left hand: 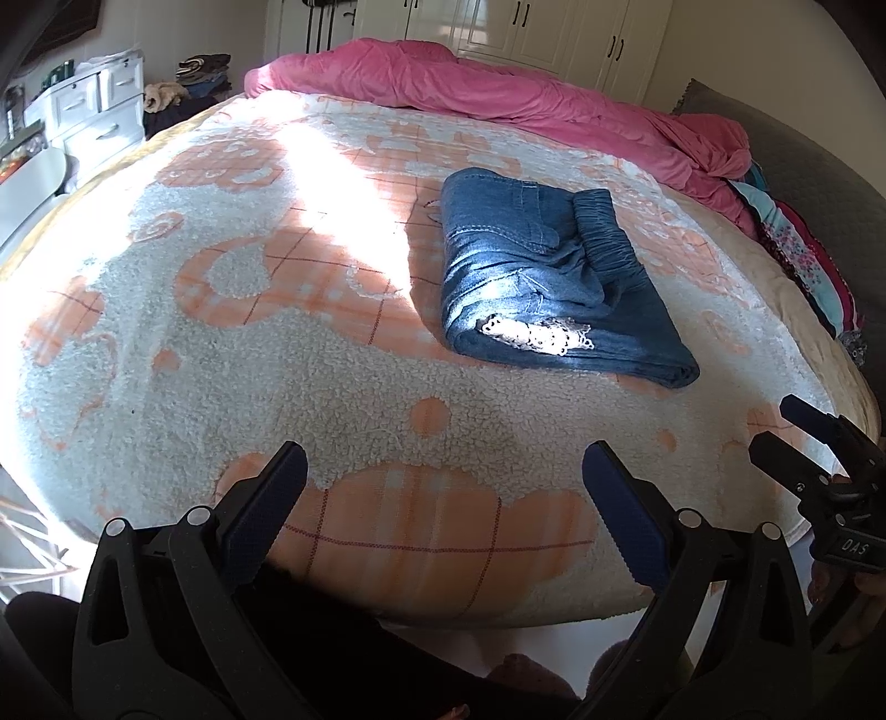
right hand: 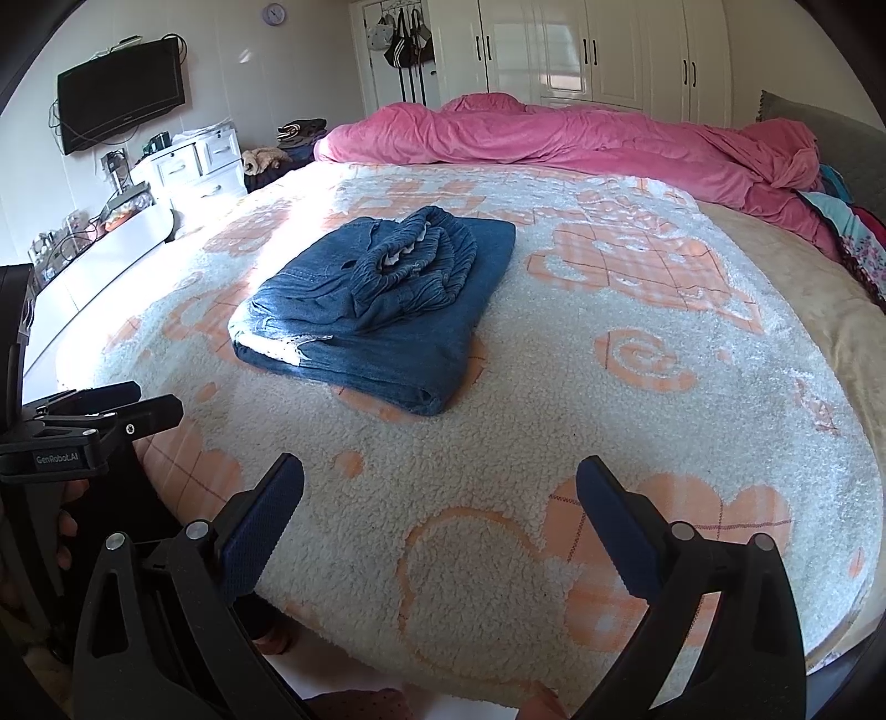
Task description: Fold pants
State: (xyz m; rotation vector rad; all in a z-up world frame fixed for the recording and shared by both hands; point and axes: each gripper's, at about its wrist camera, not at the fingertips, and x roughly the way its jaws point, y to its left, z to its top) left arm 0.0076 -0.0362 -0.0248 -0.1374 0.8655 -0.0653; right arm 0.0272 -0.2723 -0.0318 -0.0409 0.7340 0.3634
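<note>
The blue denim pants [left hand: 548,277] lie folded into a compact rectangle on the fleece blanket [left hand: 221,354], with the elastic waistband bunched on top and a white lace trim at the near edge. They also show in the right wrist view [right hand: 382,310]. My left gripper [left hand: 446,459] is open and empty, low over the bed's near edge, well short of the pants. My right gripper [right hand: 440,471] is open and empty, also back at the near edge. The right gripper shows at the right of the left wrist view [left hand: 797,432]; the left gripper shows at the left of the right wrist view [right hand: 138,401].
A pink duvet [right hand: 581,138] lies bunched along the bed's far side. Patterned clothes [left hand: 803,260] are piled at the right by a grey headboard [right hand: 830,127]. White drawers [right hand: 194,166], a wall TV [right hand: 119,108] and wardrobes [right hand: 581,50] stand beyond.
</note>
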